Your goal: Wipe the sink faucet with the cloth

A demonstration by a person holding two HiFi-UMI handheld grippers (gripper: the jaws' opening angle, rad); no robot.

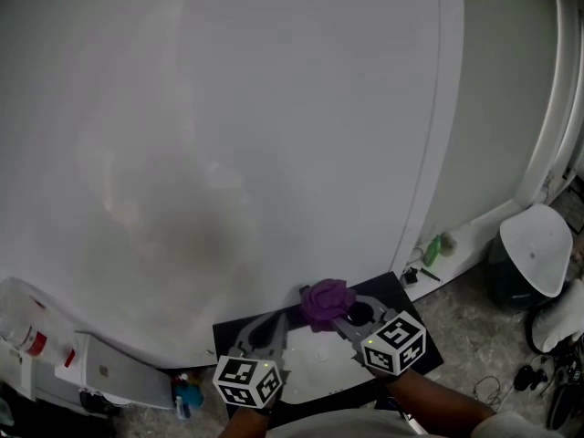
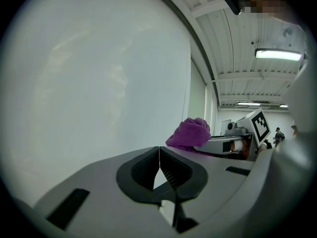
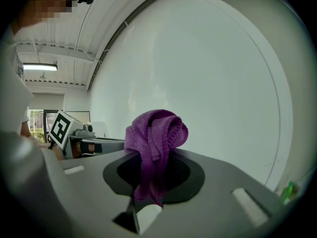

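Head view, left gripper: the left gripper [image 1: 276, 319] sits low in the frame, its fingers pressed together with nothing between them, pointing toward the white wall [image 1: 228, 108].
Head view, right gripper: the right gripper [image 1: 334, 318] is just beside it, with the purple cloth [image 1: 326, 303] bunched at its tips.
Head view, surroundings: the wall fills most of the frame, and a white-lidded bin [image 1: 538, 249] stands on the floor at the right.
Left gripper view, fingers: they meet along a thin seam [image 2: 159, 152] and are empty.
Left gripper view, cloth: it sits to the right [image 2: 190, 133], beyond the fingers, at the right gripper's tip.
Right gripper view, fingers: they are clamped on the cloth [image 3: 156, 133]; a wad bulges above the tips and a tail hangs down between them.
Right gripper view, background: the left gripper's marker cube [image 3: 61, 126] shows at the left, and the wall lies behind.
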